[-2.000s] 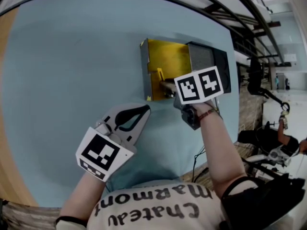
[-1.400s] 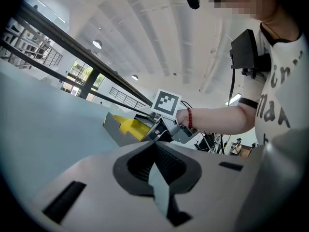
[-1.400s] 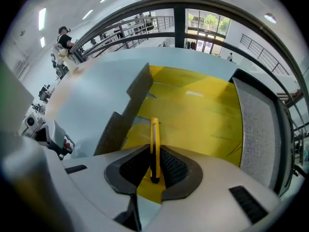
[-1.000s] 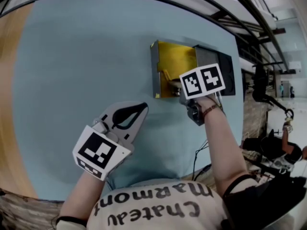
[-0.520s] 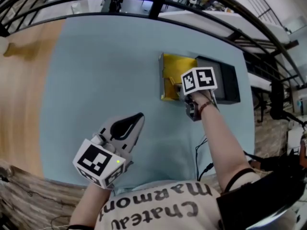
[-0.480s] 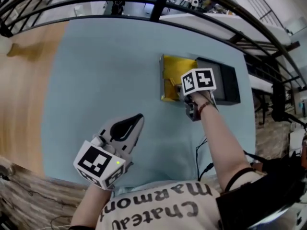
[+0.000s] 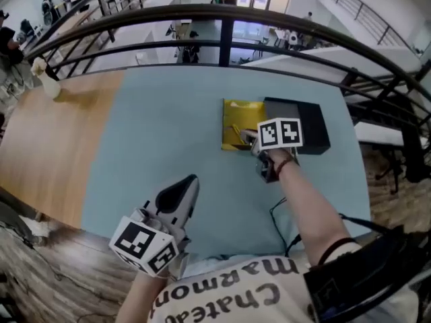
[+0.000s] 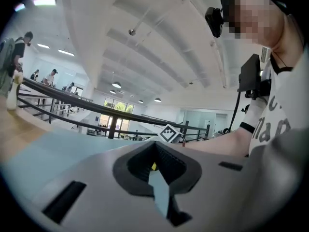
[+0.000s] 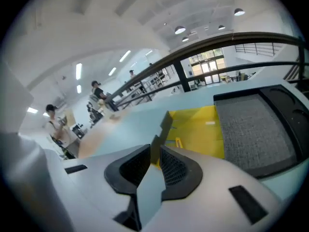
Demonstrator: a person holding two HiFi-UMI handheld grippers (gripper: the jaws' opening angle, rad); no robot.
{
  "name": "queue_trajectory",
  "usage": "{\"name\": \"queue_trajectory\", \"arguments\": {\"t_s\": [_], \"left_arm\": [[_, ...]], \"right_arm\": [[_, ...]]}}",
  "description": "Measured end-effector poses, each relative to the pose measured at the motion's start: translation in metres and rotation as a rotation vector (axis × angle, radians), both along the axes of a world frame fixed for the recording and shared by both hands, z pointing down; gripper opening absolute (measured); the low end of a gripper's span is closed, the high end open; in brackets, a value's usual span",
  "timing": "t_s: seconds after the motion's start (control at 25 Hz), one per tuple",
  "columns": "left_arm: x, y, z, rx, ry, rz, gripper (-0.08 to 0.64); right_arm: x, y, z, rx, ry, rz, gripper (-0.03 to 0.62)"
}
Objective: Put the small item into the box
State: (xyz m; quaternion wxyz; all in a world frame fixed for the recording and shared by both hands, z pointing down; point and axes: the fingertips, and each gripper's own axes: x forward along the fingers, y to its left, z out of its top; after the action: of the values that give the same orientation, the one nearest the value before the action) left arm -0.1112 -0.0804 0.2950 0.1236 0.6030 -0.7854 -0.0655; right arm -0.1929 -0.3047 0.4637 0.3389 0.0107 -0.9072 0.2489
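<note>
The box [image 7: 236,116] lies open on the blue table, yellow inside, with its black lid [image 7: 300,130] folded out to the right. In the right gripper view the lid's inside shows grey foam [image 9: 253,129]. My right gripper [image 7: 250,140] sits at the box's near left corner, shut on the thin grey side wall [image 9: 163,127], which runs up between its jaws. A small yellow item [image 9: 178,142] lies on the yellow floor just beyond that wall. My left gripper [image 7: 188,184] hovers low near the table's front edge, shut and holding nothing.
A black railing [image 7: 222,12] curves behind the blue table [image 7: 155,120]. Wooden floor [image 7: 47,133] lies to the left. A thin cable [image 7: 276,214] trails by my right forearm. People stand far off in the hall.
The head view has swung up and back, so the table looks smaller and the hall shows. The right gripper stays at the box's wall. The left gripper sits lower in the view.
</note>
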Motion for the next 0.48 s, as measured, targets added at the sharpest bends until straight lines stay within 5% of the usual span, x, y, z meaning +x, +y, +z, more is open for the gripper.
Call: {"name": "queue_trajectory", "arguments": {"t_s": [0.2,0.48], "left_arm": [[0.056,-0.018,-0.039,0.054,-0.089,0.0,0.002],[0.101,-0.05,-0.077,0.125,-0.111,0.054,0.002]], "right_arm": [[0.055,0.029,-0.071,-0.081,-0.234,-0.082,0.067],[0.121,0.023,-0.161,0.029,-0.411,-0.051,0.058]]}}
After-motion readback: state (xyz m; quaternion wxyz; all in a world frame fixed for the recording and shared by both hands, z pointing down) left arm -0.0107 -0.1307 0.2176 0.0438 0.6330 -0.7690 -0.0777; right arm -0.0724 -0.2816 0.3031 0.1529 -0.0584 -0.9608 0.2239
